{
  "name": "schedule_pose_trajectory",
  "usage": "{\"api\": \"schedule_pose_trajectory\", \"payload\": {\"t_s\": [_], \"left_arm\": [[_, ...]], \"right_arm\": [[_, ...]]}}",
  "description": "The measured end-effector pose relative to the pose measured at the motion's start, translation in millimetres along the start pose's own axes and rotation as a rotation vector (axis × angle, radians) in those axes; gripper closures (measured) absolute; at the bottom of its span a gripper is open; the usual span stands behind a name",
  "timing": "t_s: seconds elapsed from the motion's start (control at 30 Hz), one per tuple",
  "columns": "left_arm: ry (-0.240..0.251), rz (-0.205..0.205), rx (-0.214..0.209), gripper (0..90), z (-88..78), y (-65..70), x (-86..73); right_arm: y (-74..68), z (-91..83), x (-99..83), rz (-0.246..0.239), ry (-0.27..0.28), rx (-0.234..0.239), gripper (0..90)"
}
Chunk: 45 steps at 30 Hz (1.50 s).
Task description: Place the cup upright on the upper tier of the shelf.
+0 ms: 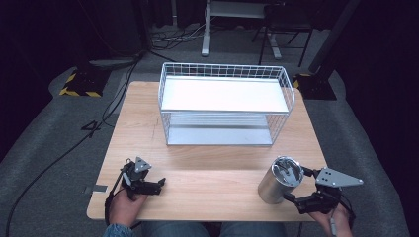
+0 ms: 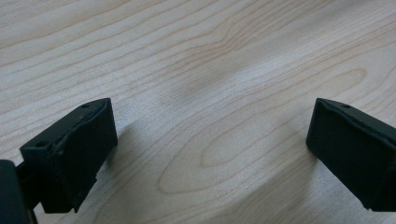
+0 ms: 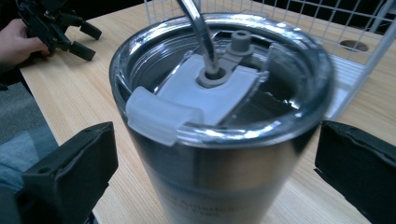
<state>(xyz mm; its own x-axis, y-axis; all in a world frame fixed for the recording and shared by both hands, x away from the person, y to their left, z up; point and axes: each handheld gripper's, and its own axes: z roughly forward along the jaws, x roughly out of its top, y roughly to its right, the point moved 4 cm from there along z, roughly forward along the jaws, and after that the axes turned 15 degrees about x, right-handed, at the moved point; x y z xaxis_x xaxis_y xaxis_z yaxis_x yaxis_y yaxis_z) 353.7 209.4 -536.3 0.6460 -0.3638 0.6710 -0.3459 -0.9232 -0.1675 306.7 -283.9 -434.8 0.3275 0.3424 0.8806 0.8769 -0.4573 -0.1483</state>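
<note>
A steel tumbler [image 1: 279, 180] with a clear lid and a metal straw [image 3: 198, 32] stands upright on the wooden table [image 1: 207, 173] near its front right corner. My right gripper [image 1: 298, 185] sits just right of it and is open. In the right gripper view the tumbler [image 3: 219, 140] stands between the two black jaws, with a gap on each side. My left gripper [image 1: 160, 186] rests low at the front left, open, with only bare wood between its jaws [image 2: 210, 140]. A hand holds that left gripper [image 3: 56, 28] at the far side of the right gripper view.
A white wire basket [image 1: 225, 112] with a white shelf across its top stands at the middle back of the table, its open side facing me. Bare wood lies between it and the grippers. Cables and stand feet are on the grey floor beyond.
</note>
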Motion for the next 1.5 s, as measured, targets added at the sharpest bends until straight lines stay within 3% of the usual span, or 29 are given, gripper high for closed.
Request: {"api": "schedule_pose_trajectory", "payload": {"t_s": [0.27,0.57,1.13,1.5], "left_arm": [[0.0,0.0,0.0,2.3,0.0,0.0,0.0],[0.0,-0.001,0.0,2.3,0.0,0.0,0.0],[0.0,0.0,0.0,2.3,0.0,0.0,0.0],[0.0,-0.001,0.0,2.4,0.0,0.0,0.0]], "right_arm": [[7.8,13.1,-0.3,0.013,0.026,0.007,0.0],[13.0,30.6,-8.1,0.033,-0.025,0.021,1.7],[10.1,29.0,-3.3,0.007,-0.04,0.0,3.8],[8.0,22.6,22.1,-0.018,-0.036,0.004,3.8]]}}
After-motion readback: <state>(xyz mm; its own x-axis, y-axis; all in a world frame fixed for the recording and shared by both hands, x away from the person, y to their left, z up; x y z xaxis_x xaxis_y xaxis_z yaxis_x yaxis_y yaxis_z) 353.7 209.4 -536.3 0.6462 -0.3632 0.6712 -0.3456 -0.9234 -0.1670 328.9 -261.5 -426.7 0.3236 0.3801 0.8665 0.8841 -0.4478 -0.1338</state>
